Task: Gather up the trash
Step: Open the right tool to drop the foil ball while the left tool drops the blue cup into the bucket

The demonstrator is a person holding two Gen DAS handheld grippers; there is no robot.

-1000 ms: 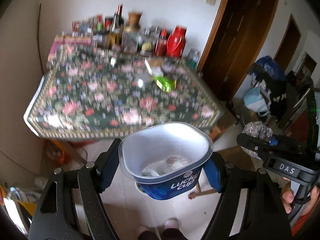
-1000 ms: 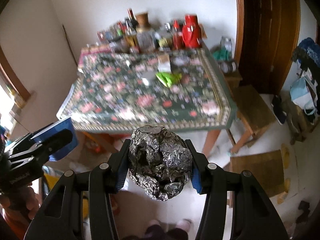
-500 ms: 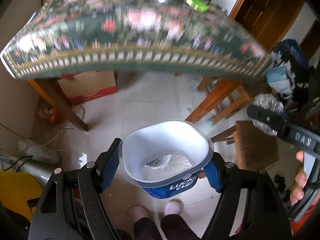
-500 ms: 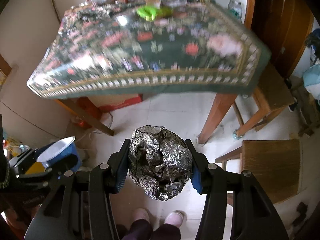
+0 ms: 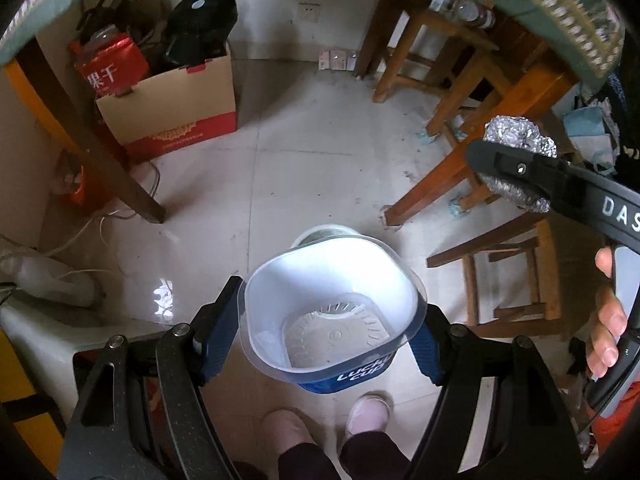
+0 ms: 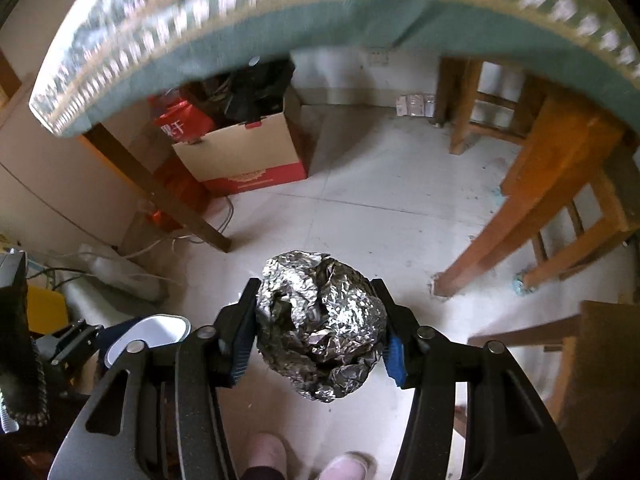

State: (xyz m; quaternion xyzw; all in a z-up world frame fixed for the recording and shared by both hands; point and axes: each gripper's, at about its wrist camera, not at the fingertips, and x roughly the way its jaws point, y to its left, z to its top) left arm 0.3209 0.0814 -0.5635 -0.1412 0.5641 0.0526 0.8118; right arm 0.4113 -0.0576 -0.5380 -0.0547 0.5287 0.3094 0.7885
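The left hand-held gripper (image 5: 330, 346) clamps a blue tub (image 5: 332, 328) by its two sides, the white inside empty and the open mouth turned up toward the camera. The right hand-held gripper (image 6: 318, 330) has a crumpled ball of foil (image 6: 322, 324) between its blue pads (image 6: 240, 350); its jaws are opening at this moment, and the foil seems to touch both pads, though the blur at the right pad makes that hard to be sure of. A second ago the jaws stood tighter on the ball.

Below both tools are the person's pale slippers (image 5: 366, 410) on the light tiled floor (image 5: 320, 152) (dark trouser legs just above them). In the left wrist view the right gripper sits off to the right with the foil ball (image 5: 516, 136) at its tip, and fingers (image 5: 608, 320) are wrapped on its handle.

A second ago both cameras looked across the flowered worktop cloth, with bottles and a red jug lined up at the back. Now only the cloth's hem (image 6: 280, 12) arcs across the top of the pictures, and the space under the worktop fills the views: its wooden legs (image 5: 84, 128), a cardboard box with a red band (image 5: 172, 108) stuffed with dark bags, wooden stools (image 5: 460, 84) to the right, and loose cables (image 6: 180, 240) by the wall. The tub and the foil sit in the jaws much as they did then.
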